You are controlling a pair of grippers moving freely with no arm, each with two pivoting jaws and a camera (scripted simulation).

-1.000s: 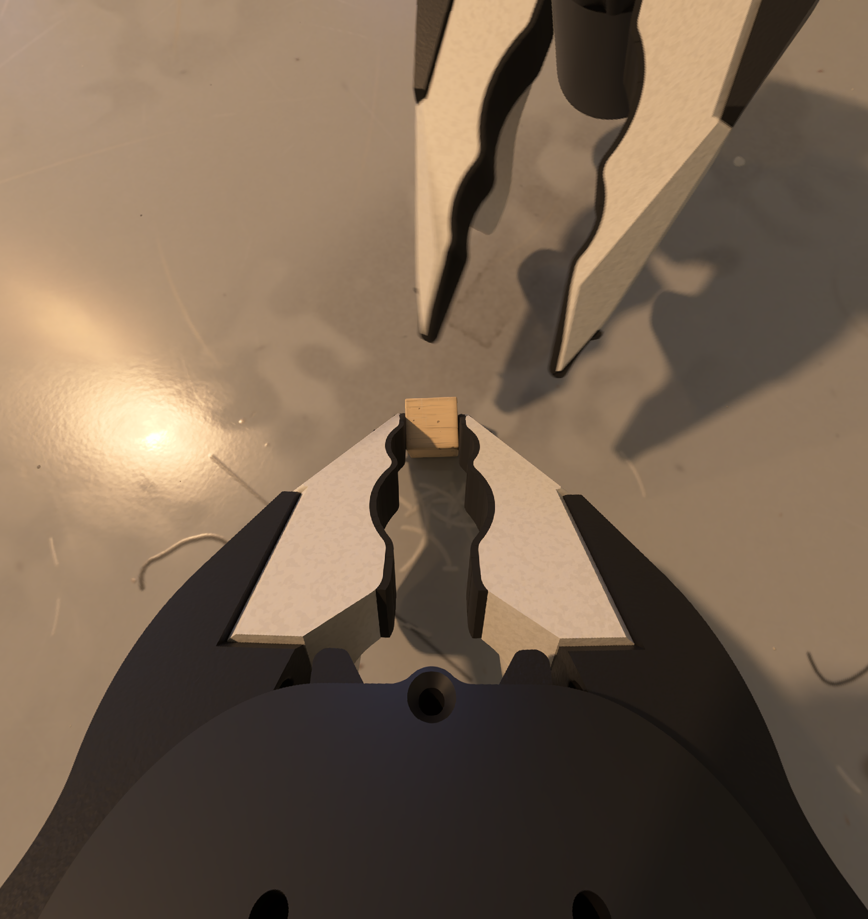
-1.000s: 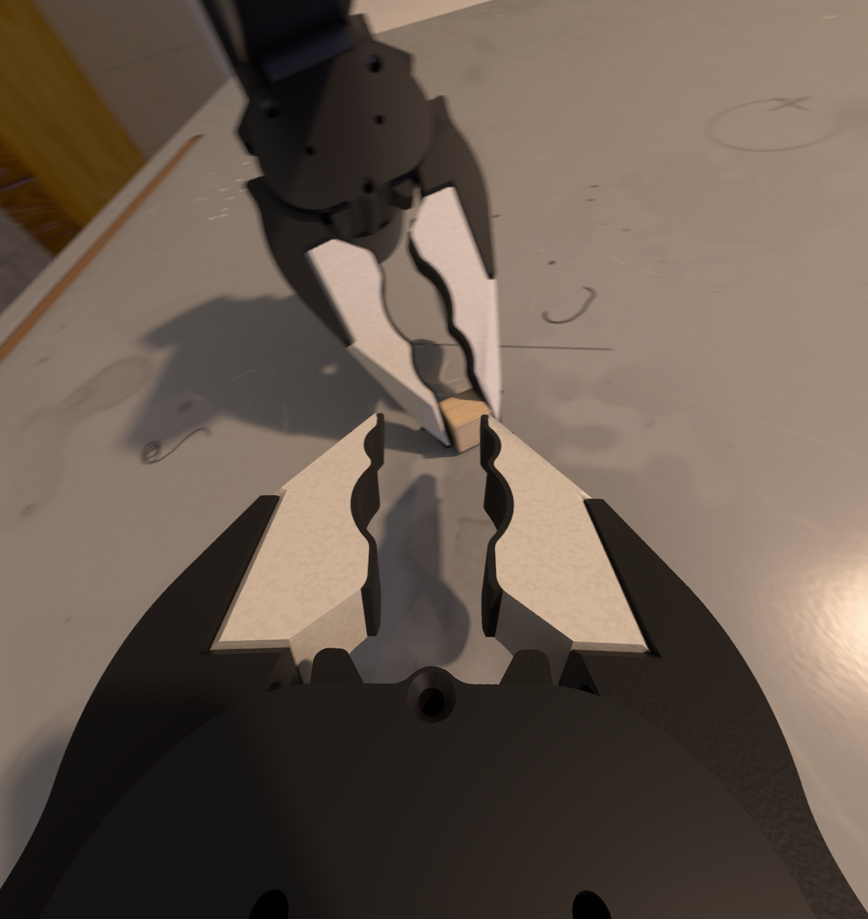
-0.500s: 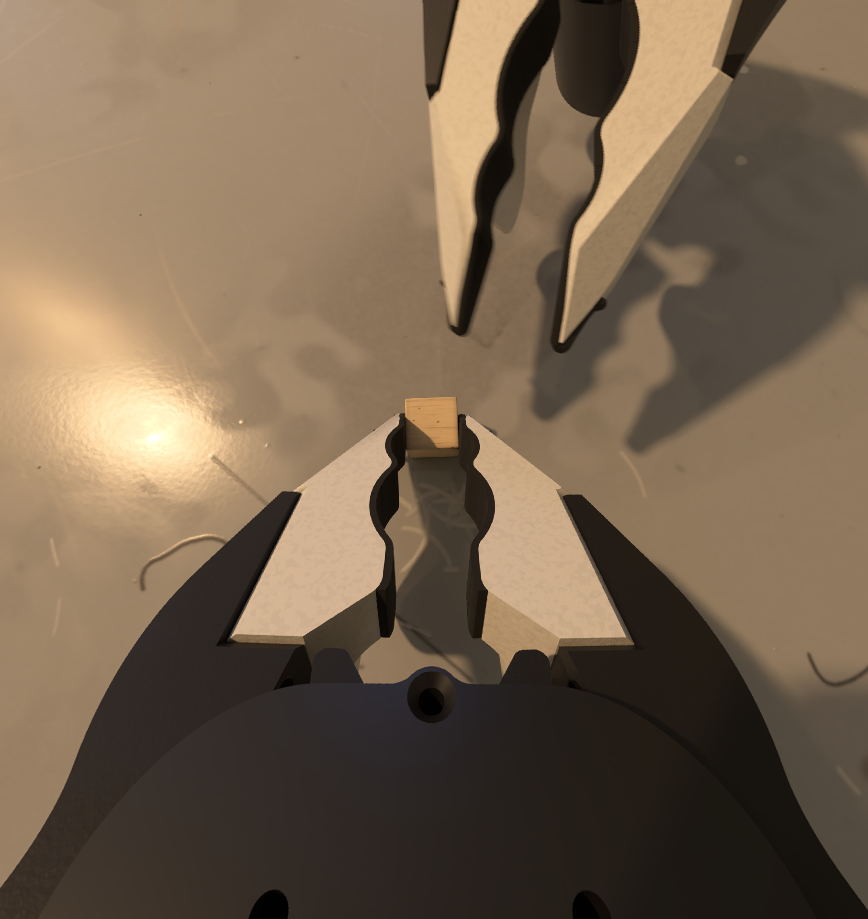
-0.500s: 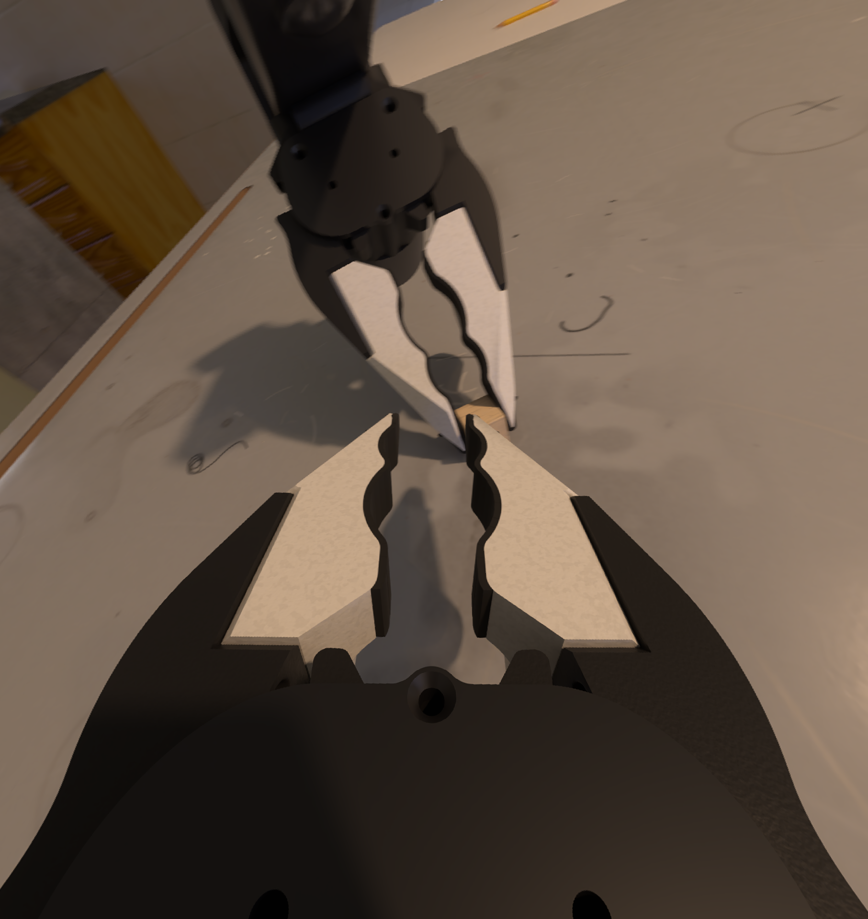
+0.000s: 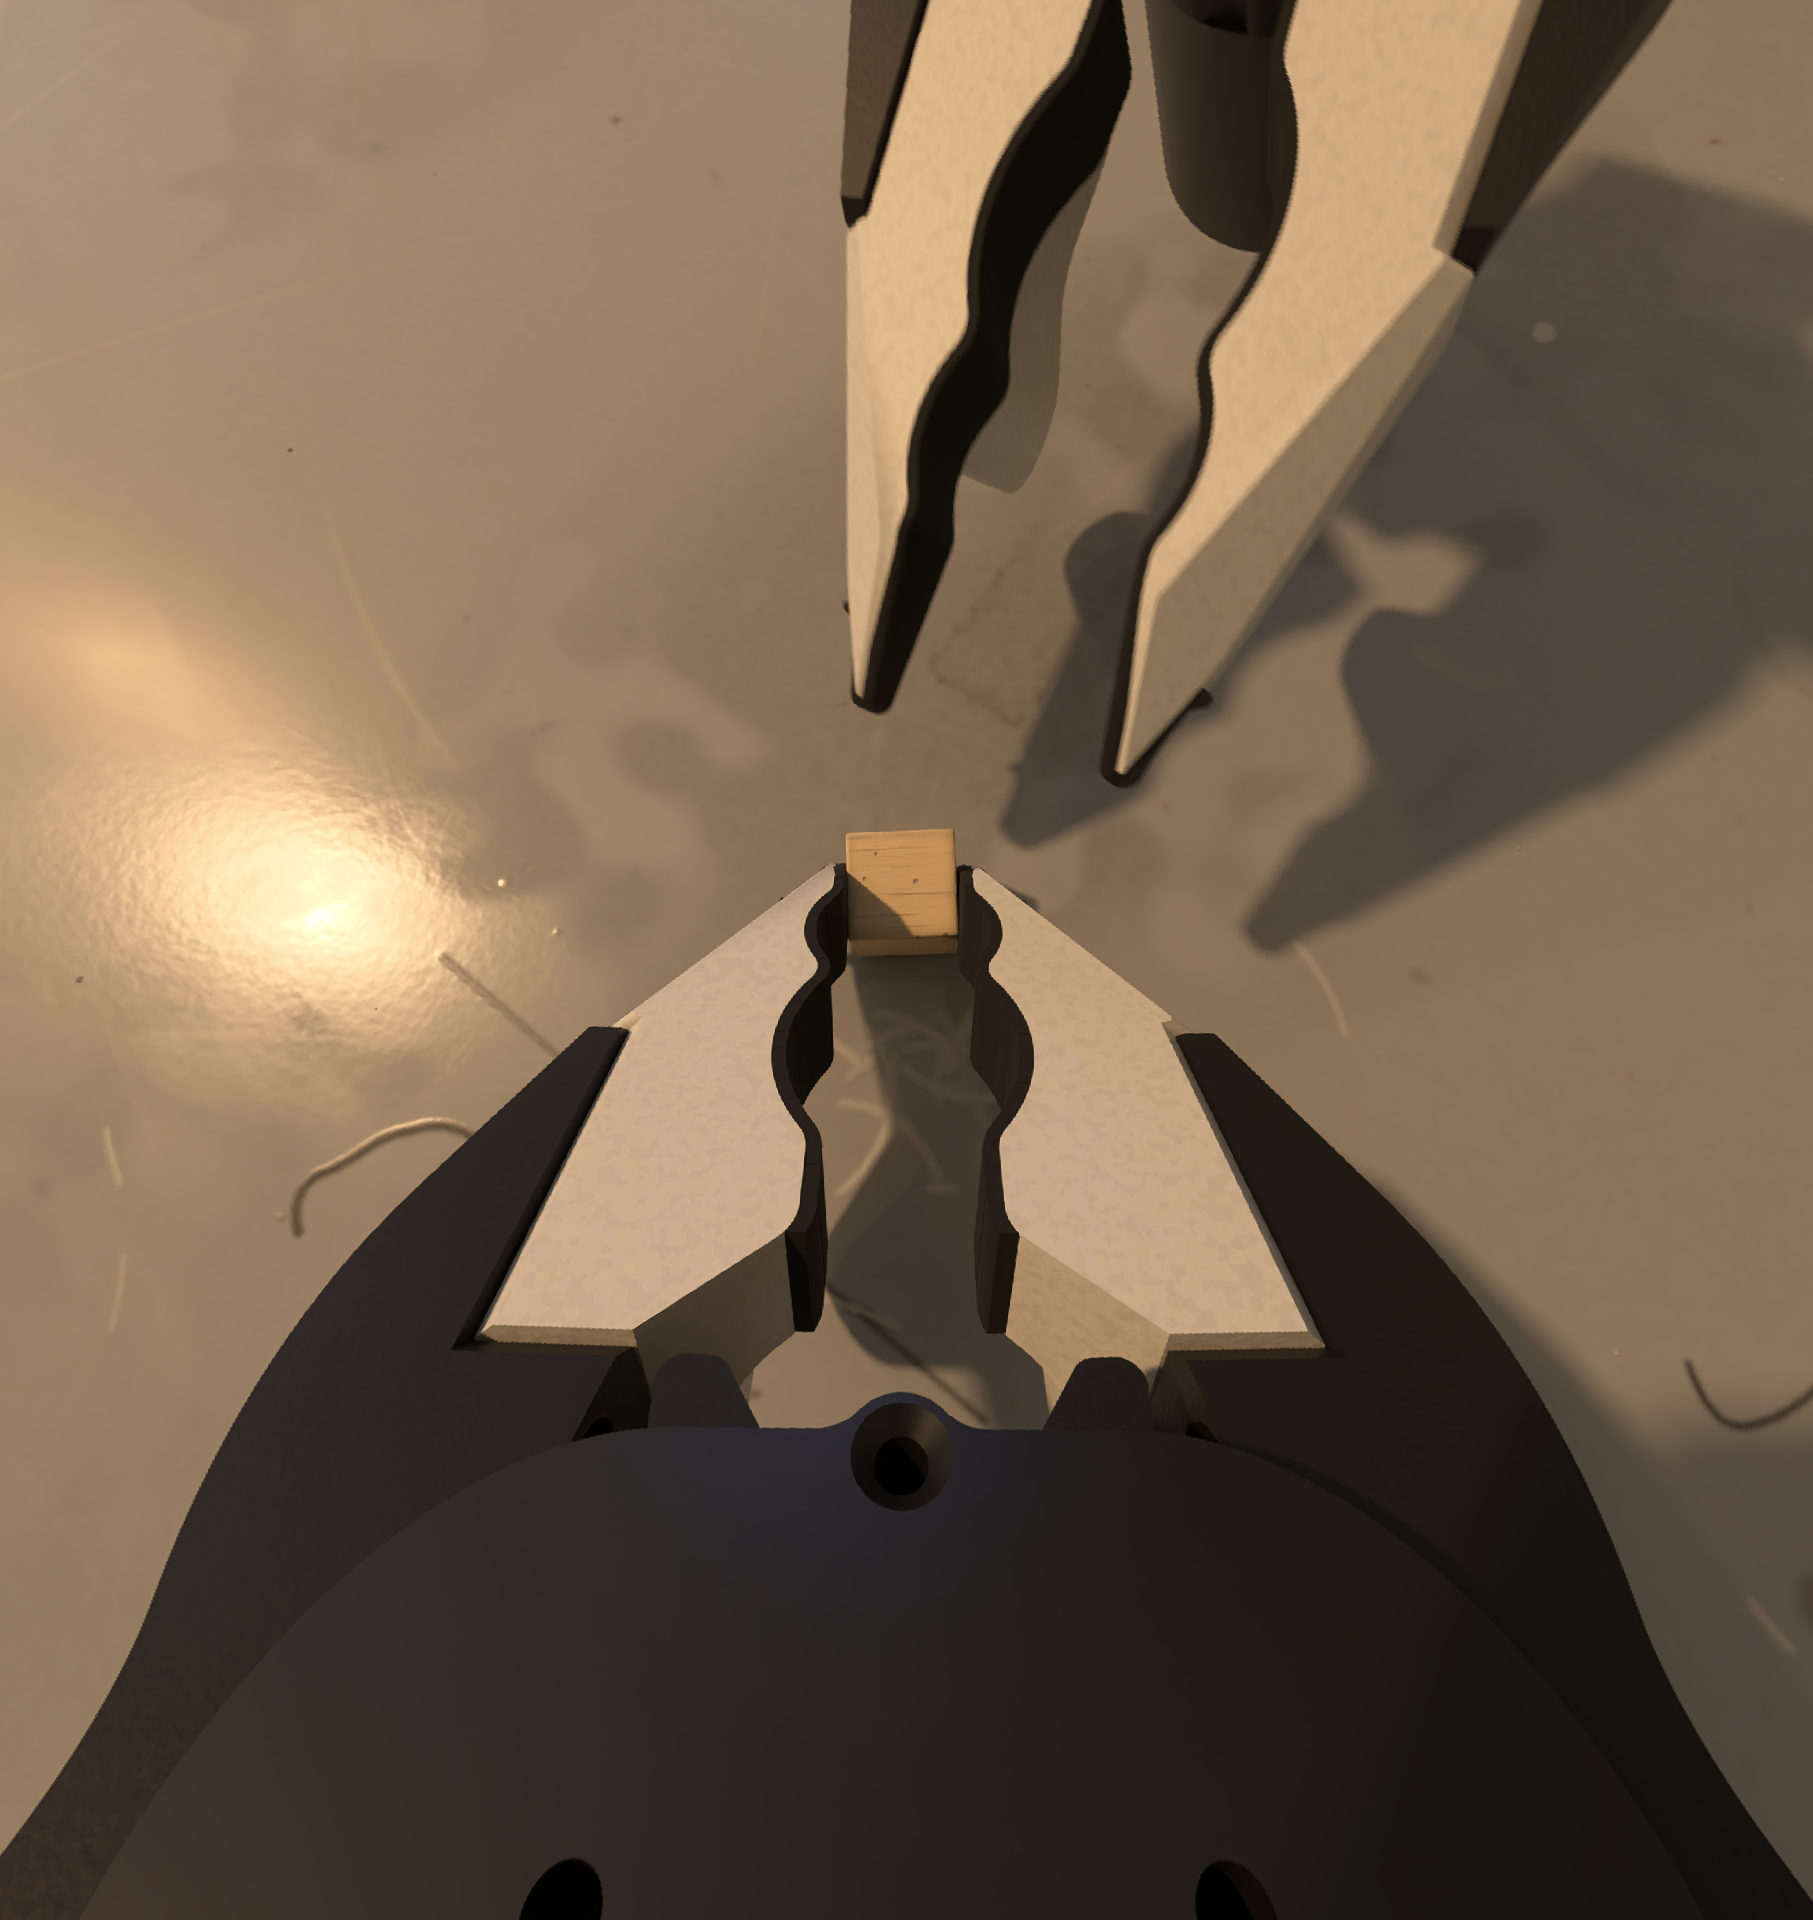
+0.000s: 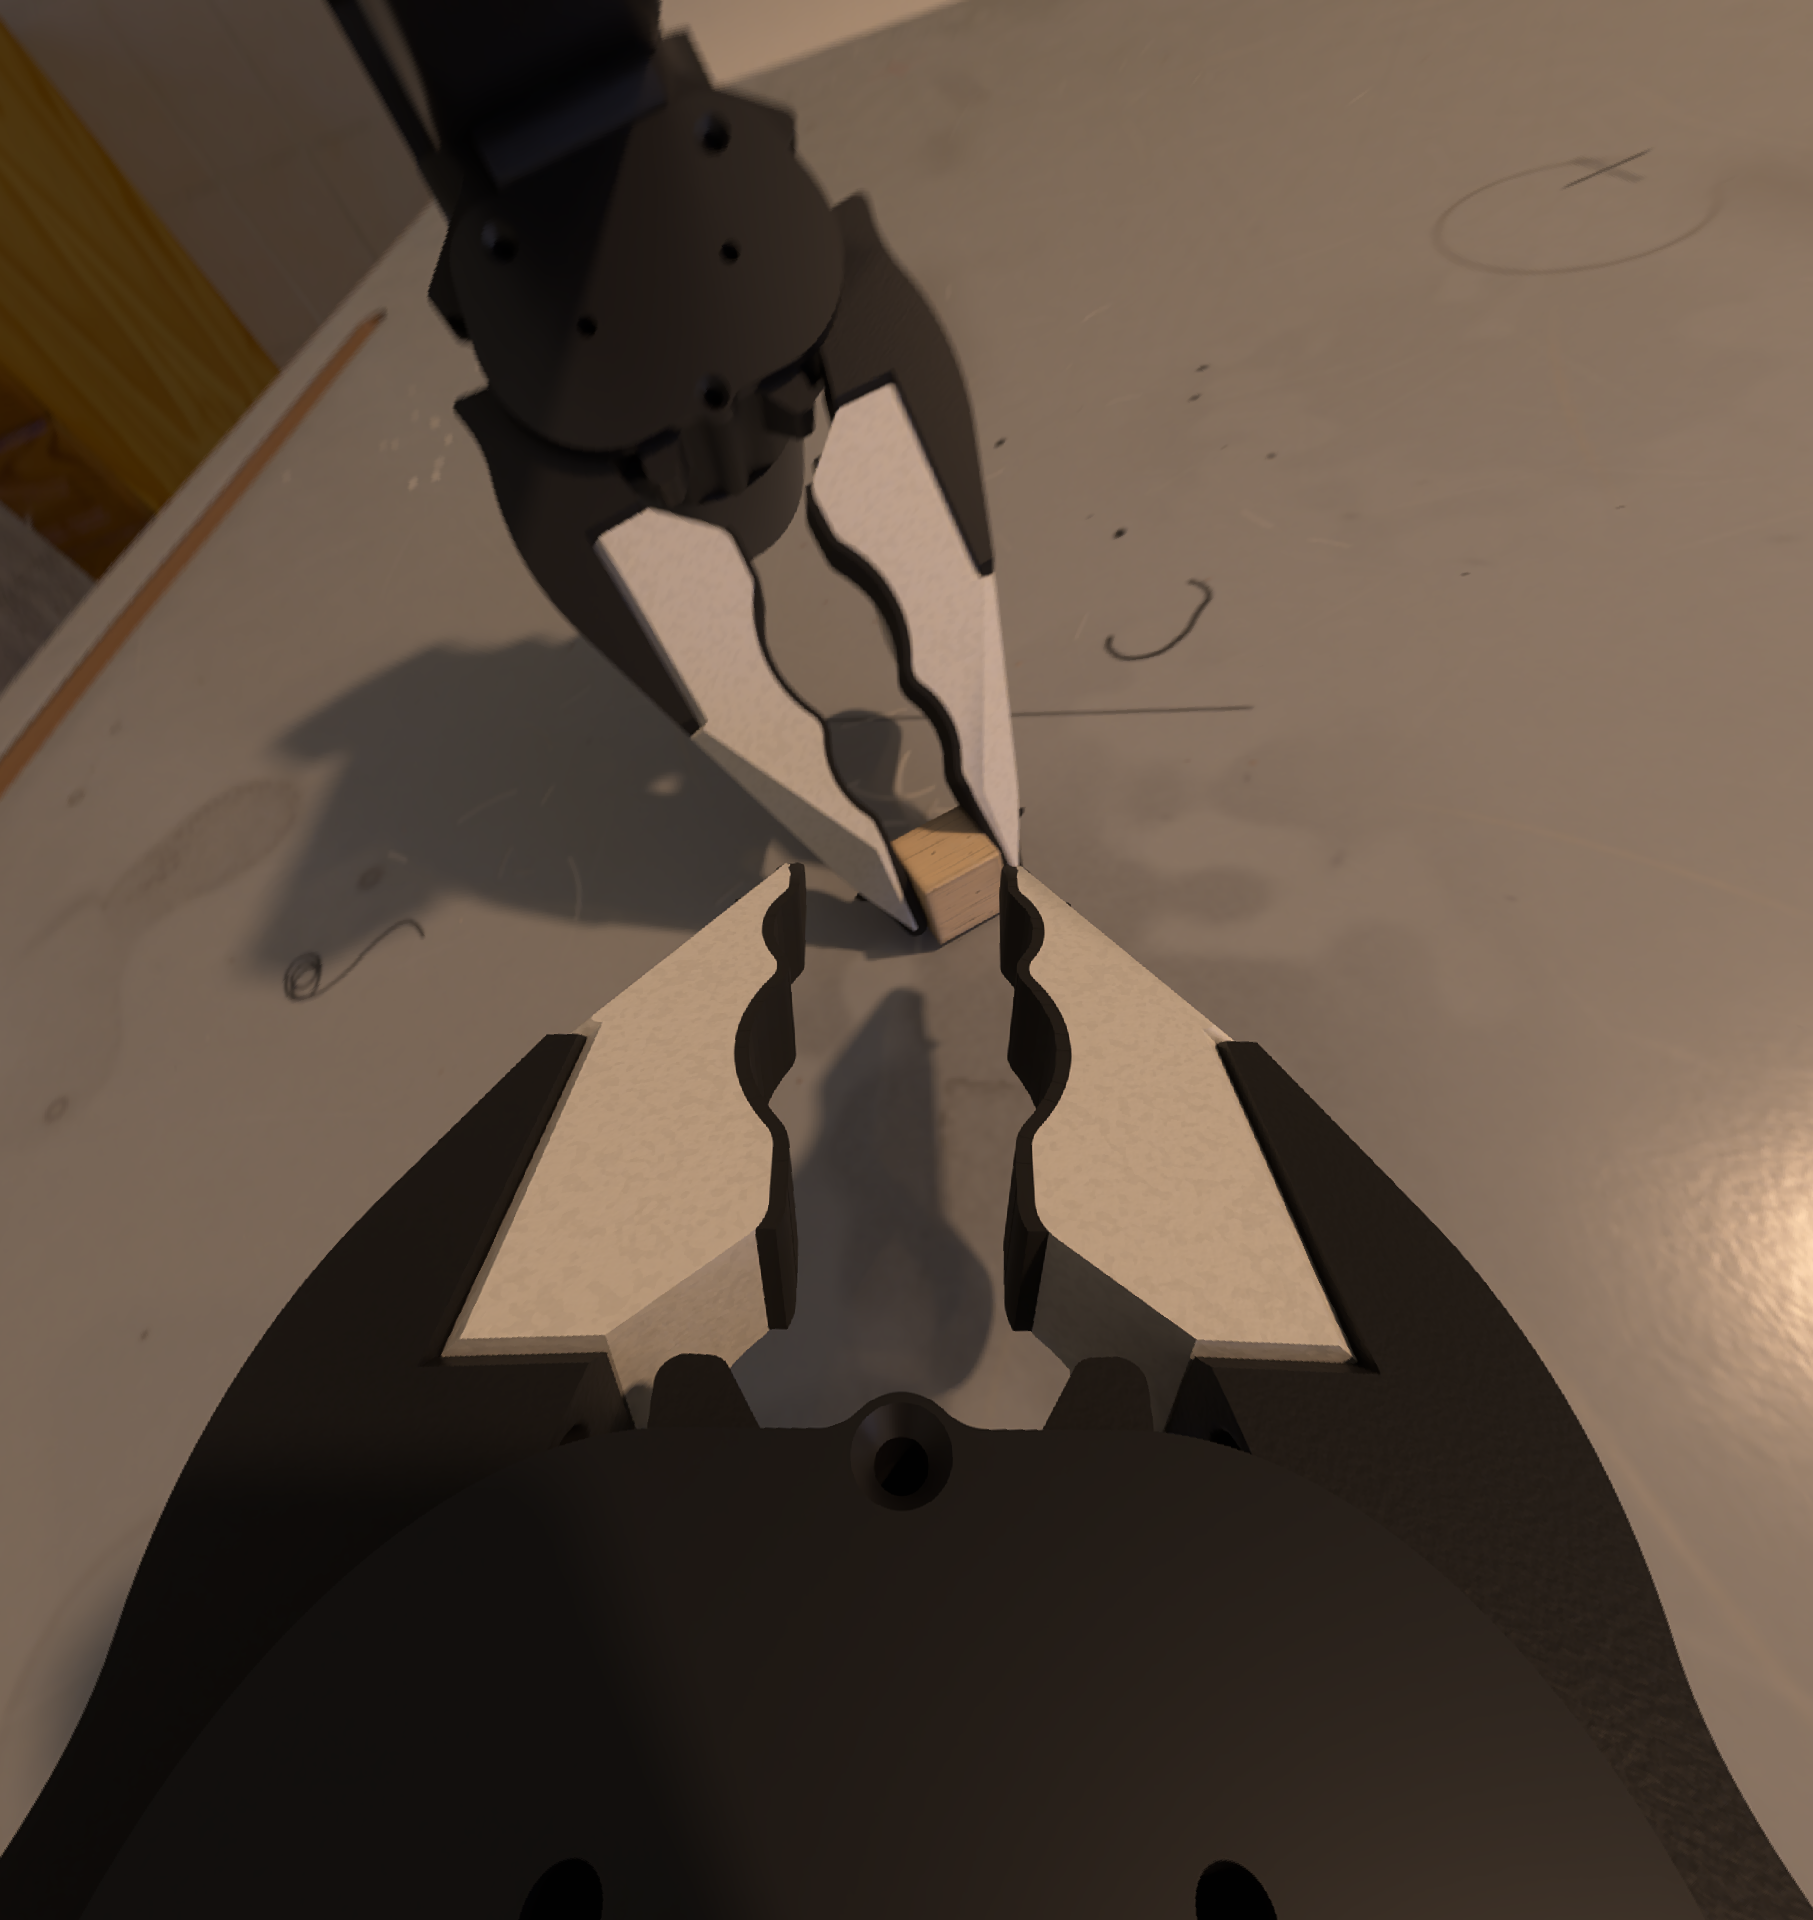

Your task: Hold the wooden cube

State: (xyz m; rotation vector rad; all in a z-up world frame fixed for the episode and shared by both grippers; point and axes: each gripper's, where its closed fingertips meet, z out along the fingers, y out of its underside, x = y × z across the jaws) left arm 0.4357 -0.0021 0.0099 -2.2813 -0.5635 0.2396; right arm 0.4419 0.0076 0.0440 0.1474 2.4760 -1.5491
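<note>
Left wrist view, left to right: bright light glare on the grey tabletop (image 5: 258,416), a pale curly scratch mark lower left, then the left gripper (image 5: 902,883) centre with its fingertips closed onto the wooden cube (image 5: 901,891), one tip pressed to each side face; cube sits low at the table surface, can't tell if it's lifted. Beyond it, up and right, the right gripper (image 5: 995,738) points down with a clear gap between its tips, holding nothing, near the cube but apart from it; its shadow falls to the right.

Right wrist view, left to right: yellow-brown cabinet (image 6: 60,343) past the table edge (image 6: 154,582), small squiggle mark, left gripper (image 6: 959,883) coming in from the top pinching the wooden cube (image 6: 949,881), right gripper (image 6: 902,883) in the foreground spread apart and empty, cube just ahead of its right tip; faint drawn circle far right top
</note>
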